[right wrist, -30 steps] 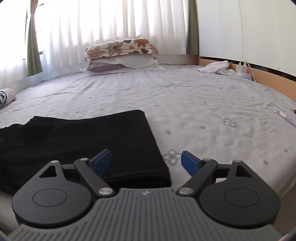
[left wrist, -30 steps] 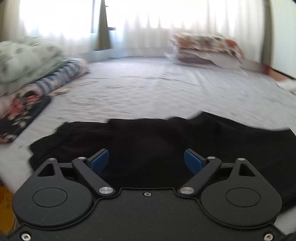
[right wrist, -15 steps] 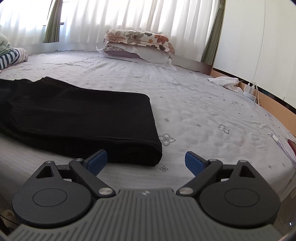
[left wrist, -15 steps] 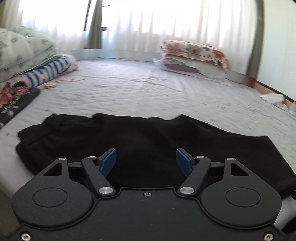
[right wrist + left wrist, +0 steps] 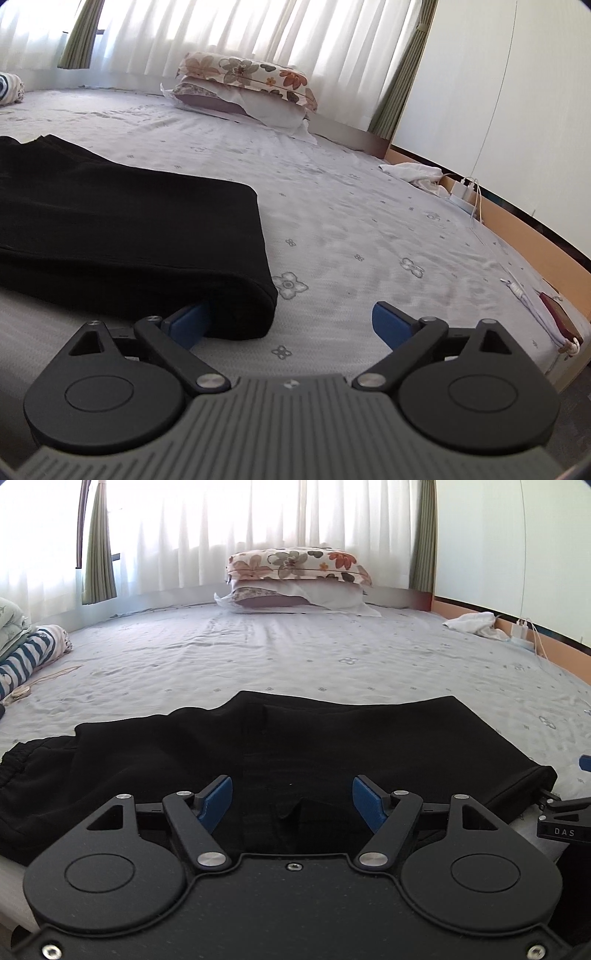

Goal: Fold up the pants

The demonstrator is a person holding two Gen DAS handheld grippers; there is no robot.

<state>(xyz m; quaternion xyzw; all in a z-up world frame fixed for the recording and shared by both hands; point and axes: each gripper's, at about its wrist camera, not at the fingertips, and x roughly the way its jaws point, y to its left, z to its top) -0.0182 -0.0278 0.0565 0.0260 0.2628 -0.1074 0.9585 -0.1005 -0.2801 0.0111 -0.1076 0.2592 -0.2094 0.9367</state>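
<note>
**Left gripper slides along the black pants**

The left gripper has slid sideways along the bed since the earlier picture, so the leg end of the pants now shows at the right of its view. Its blue fingers have just been closing a bit. They are partly open above the dark cloth and do not pinch it.

The pants are black and soft. They lie flat across the near edge of the bed, low in the picture. The stretchy waist is at the lower left. Small bumps and folds show along the top edge.

The right gripper has just been opening and stands very wide. Its left finger pokes at the thick folded leg end; the other is over bare sheet.

Two flowery pillows sit far back by the curtains.
</note>
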